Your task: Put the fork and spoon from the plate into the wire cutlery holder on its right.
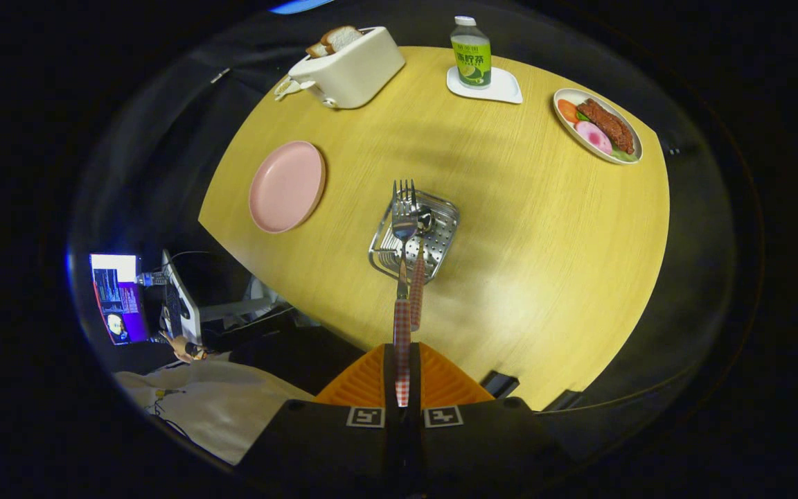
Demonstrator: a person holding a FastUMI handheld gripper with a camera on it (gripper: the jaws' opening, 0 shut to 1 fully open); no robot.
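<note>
Above the holder [415,238] on the tabletop [524,229], hand-held gripper [402,378] clamped on fork [403,277], red-checked handle, steel tines over the wire basket, matching spoon [418,277] standing inside, empty pink plate [287,186] to its left

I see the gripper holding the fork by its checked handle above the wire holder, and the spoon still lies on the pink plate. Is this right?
Not quite. In the gripper view the pink plate is bare; the spoon already stands in the wire holder. The gripper does hold the fork by its checked handle above the holder.
</note>
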